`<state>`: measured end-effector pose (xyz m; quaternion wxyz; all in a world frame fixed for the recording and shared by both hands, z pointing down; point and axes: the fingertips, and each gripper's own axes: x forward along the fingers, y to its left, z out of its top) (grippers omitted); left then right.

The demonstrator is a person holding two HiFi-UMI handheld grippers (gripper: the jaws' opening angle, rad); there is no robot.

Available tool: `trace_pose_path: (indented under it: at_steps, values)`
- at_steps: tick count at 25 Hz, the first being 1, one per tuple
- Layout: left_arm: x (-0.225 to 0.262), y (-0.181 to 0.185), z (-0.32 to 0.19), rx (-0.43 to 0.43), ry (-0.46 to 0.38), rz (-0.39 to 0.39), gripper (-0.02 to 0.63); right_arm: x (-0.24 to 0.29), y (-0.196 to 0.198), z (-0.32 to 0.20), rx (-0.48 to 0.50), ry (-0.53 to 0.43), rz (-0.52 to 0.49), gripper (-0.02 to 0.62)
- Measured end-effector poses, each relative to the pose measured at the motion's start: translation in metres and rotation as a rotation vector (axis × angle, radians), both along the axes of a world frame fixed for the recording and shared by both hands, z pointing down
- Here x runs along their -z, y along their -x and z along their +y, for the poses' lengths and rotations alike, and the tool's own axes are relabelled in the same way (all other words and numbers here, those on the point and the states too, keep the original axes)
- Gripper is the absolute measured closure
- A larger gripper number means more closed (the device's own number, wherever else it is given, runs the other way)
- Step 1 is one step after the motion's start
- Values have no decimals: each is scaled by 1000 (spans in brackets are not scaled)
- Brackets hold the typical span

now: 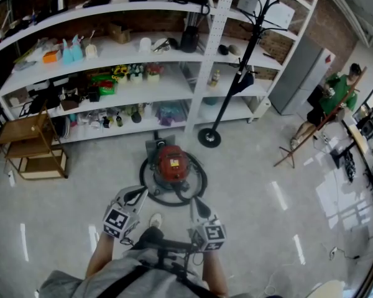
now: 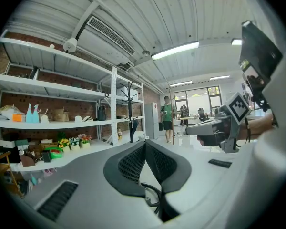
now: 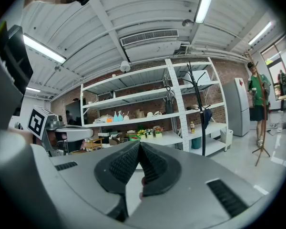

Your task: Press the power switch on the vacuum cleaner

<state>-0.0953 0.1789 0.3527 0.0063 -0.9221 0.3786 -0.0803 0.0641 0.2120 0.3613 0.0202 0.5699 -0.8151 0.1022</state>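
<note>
The vacuum cleaner [image 1: 173, 164] is a round red canister with a black hose looped around it, standing on the pale floor just ahead of me in the head view. My left gripper [image 1: 137, 195] hangs near its lower left side and my right gripper [image 1: 199, 207] near its lower right, both short of the canister. In the left gripper view, the left gripper [image 2: 145, 144] has its ribbed jaws met at the tip, with nothing between them. The right gripper [image 3: 139, 147] is likewise shut and empty in the right gripper view. Both gripper views look out level at the room, so the canister is hidden there.
White shelving [image 1: 174, 82] full of small items runs along the brick back wall. A black coat stand [image 1: 210, 137] has its base just behind the vacuum on the right. Wooden furniture [image 1: 31, 148] stands at the left. A person in green [image 1: 336, 95] stands at the far right.
</note>
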Motion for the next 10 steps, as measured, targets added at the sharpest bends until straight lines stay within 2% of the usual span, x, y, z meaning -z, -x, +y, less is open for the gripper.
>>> trace_pose_path:
  at_steps: [10]
  values:
    - [2,3,0,9,-5,9,598,-1,7,0,11,-3,-17,584]
